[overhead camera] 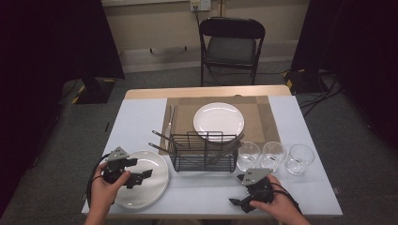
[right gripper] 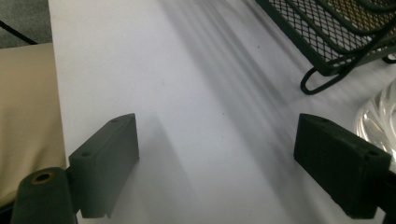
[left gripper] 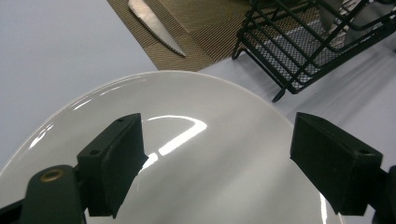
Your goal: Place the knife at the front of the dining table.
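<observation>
Hovering your left gripper (overhead camera: 140, 174) over the near plate (overhead camera: 157, 180) at the counter's front-left, fingers spread wide and empty. Slide one under the rim first. Right gripper (overhead camera: 240, 202) sits open, idle.

Your high view looks forward and down over the whole desk (overhead camera: 141, 117). Your left hand-held gripper (left gripper: 215, 154) camera sits close over the near plate (left gripper: 210, 140); the right one skims the bare desktop. All three share the wire rack (overhead camera: 202, 152).
</observation>
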